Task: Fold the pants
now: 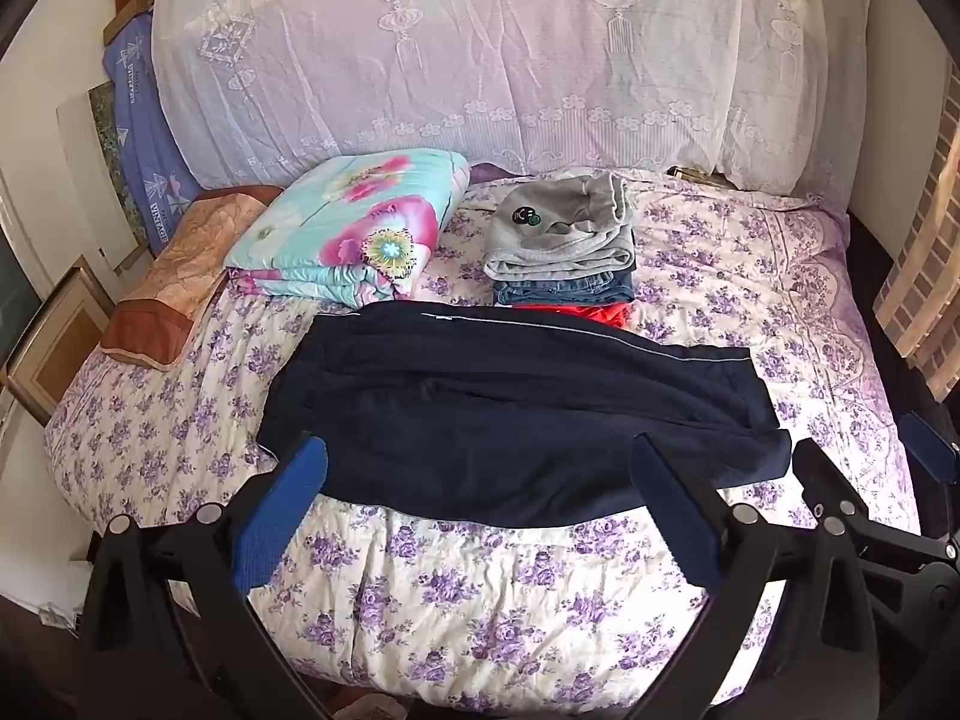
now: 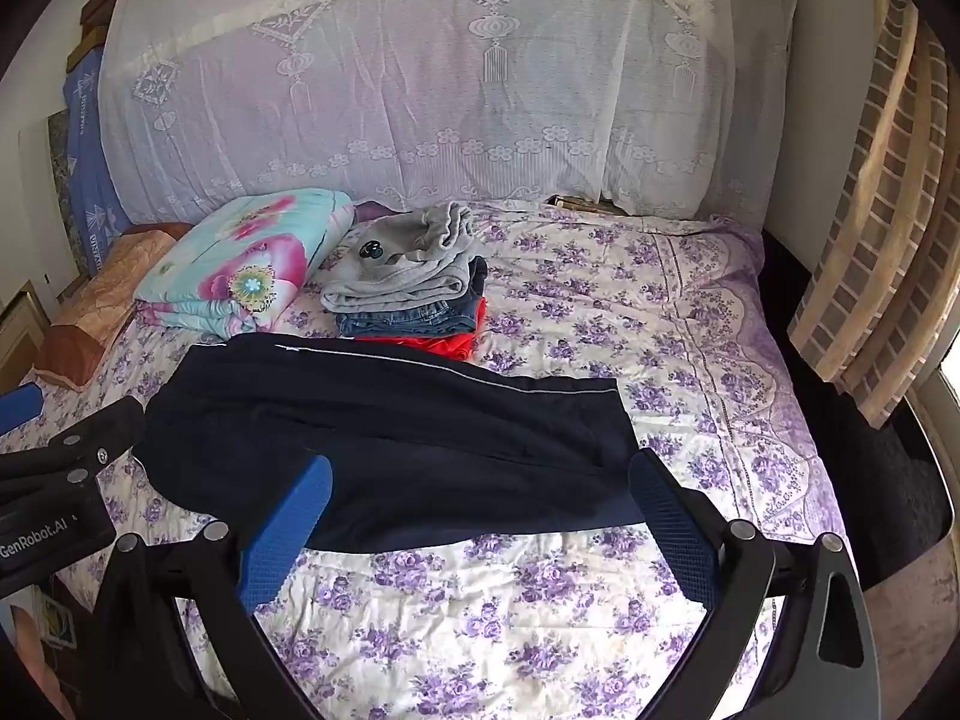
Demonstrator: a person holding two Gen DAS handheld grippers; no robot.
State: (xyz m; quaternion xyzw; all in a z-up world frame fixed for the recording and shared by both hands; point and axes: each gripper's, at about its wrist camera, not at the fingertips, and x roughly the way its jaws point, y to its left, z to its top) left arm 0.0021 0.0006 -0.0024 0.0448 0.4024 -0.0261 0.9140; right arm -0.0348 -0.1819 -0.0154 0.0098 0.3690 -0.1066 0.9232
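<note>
Dark navy pants lie flat across the bed, folded lengthwise, with a thin pale stripe along the far edge; they also show in the right wrist view. My left gripper is open and empty, hovering over the pants' near edge. My right gripper is open and empty, over the near edge towards the pants' right end. The right gripper shows at the right of the left wrist view, and the left gripper at the left edge of the right wrist view.
The bed has a floral purple cover. Behind the pants is a stack of folded clothes, grey on top. A folded floral quilt and a brown pillow lie at back left. A lace curtain hangs behind.
</note>
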